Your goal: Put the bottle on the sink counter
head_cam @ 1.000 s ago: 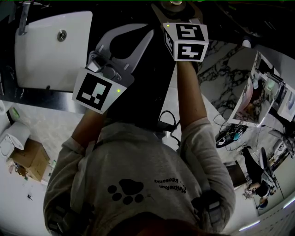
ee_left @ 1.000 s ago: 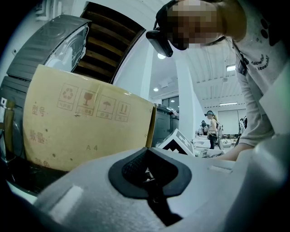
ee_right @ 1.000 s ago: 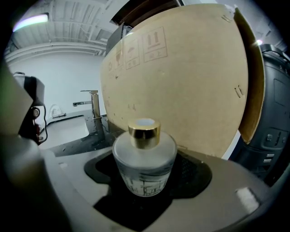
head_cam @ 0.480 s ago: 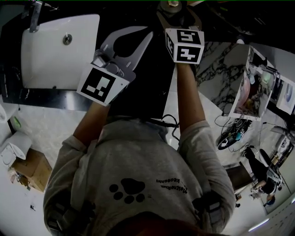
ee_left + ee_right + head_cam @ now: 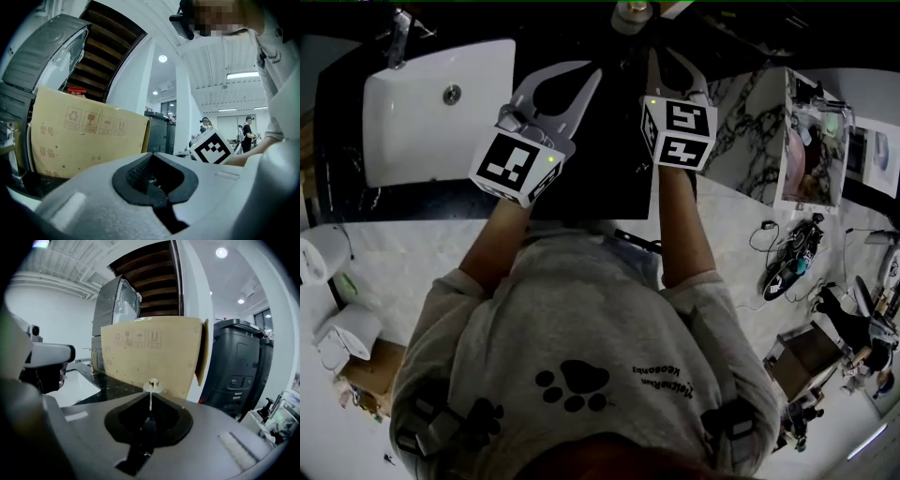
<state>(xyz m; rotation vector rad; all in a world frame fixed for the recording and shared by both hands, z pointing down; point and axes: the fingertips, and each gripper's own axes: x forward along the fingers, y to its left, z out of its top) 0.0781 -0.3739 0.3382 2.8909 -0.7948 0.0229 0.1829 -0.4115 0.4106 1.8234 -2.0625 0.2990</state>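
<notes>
A black stone counter (image 5: 600,178) runs across the top of the head view, with a white rectangular sink basin (image 5: 417,131) set into its left part and a faucet (image 5: 397,37) at the basin's far rim; below the counter's front edge lies a pale marbled floor (image 5: 422,253); to the right stands a dark-veined marble panel (image 5: 741,141), and beyond it cables and loose gear (image 5: 787,272) litter the floor.

The bottle (image 5: 153,386) stands upright on the counter at its far side, right of the basin and well apart from it; only its gold cap and clear collar show above the right gripper (image 5: 150,405), just past the tips. Behind it a cardboard box (image 5: 150,352) walls off the back of the counter, with a dark grey bin (image 5: 239,366) to its right.

The right gripper's jaws are closing and stand almost together, a thin slit between them and nothing in it; the bottle is free of them. The left gripper (image 5: 151,158) hangs over the bare counter between basin and bottle, its jaws together and empty.

Open counter lies beneath both grippers, from the basin's right rim to the counter's right edge by the marble panel; the box closes the far side, and the person's grey shirt (image 5: 572,375) fills the near side.
</notes>
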